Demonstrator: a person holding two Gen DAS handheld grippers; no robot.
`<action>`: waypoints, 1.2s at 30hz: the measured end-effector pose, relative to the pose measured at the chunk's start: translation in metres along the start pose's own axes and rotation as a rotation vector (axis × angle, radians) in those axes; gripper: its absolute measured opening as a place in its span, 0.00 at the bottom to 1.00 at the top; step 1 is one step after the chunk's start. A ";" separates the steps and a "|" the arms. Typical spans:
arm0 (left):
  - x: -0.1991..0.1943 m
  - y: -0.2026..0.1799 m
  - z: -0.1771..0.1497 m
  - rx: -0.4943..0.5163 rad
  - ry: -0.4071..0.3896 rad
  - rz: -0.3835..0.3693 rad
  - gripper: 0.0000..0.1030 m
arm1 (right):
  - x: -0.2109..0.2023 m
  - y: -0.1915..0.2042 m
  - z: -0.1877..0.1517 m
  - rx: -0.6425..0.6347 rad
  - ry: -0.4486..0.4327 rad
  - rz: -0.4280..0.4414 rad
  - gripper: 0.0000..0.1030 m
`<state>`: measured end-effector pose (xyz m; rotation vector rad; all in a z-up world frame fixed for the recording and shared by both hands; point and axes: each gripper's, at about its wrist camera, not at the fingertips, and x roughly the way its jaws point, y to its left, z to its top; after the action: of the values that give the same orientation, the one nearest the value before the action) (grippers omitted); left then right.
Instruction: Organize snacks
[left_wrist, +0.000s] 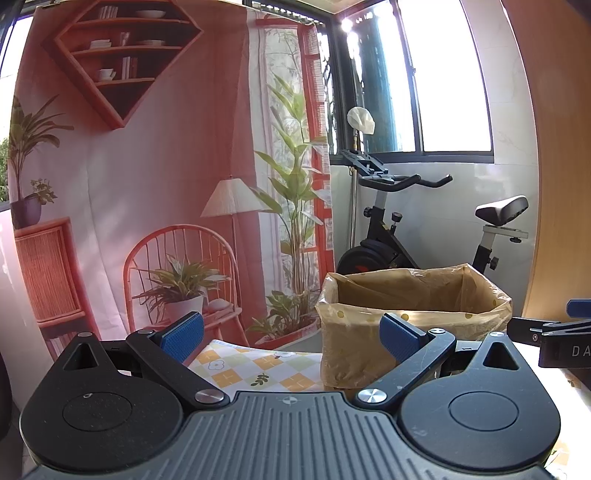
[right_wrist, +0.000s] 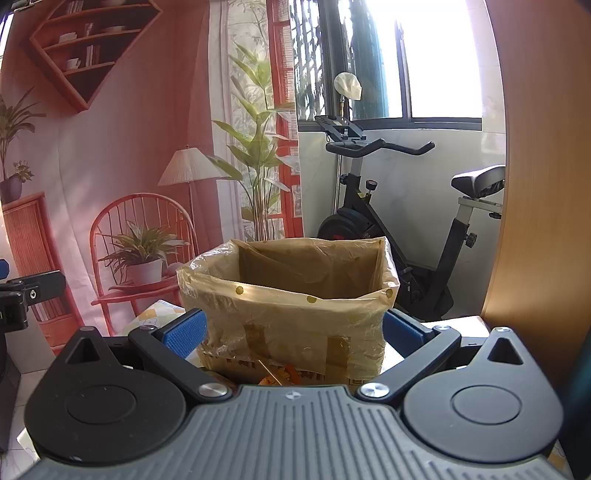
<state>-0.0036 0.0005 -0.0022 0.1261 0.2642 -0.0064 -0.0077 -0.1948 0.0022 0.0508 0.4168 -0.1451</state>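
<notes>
Both the left gripper (left_wrist: 291, 338) and right gripper (right_wrist: 293, 332) gape empty; the loose bag (right_wrist: 295, 291) ahead (thin plastic) could snag.

Backdrop, window and exercise bike behind the table

A printed backdrop (left_wrist: 155, 177) hangs at the left, picturing a diamond-shaped wall shelf (left_wrist: 123, 55), a floor lamp (left_wrist: 231, 199), a red spindle chair (left_wrist: 181, 266) holding a potted plant, and tall bamboo-like greenery (left_wrist: 295, 192). Right of it, an exercise bike (right_wrist: 391, 229) stands on the floor beneath a bright, dark-framed window (right_wrist: 424, 74), its black saddle (left_wrist: 502, 208) near a wooden panel (right_wrist: 543, 184) at the right edge. A checked tablecloth (left_wrist: 258, 369) with flower motifs covers the table in front.
</notes>
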 end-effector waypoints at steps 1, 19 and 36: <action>0.000 0.000 0.000 0.000 0.000 0.000 0.99 | 0.000 0.000 0.000 -0.001 0.001 0.000 1.00; 0.000 0.000 0.000 -0.003 0.001 -0.002 0.99 | 0.001 0.001 -0.001 -0.002 0.002 0.002 1.00; 0.004 0.001 -0.003 -0.014 0.023 -0.016 0.99 | 0.003 0.002 -0.006 -0.006 0.002 0.015 1.00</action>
<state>-0.0003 0.0015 -0.0056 0.1101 0.2881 -0.0189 -0.0071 -0.1932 -0.0043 0.0485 0.4191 -0.1287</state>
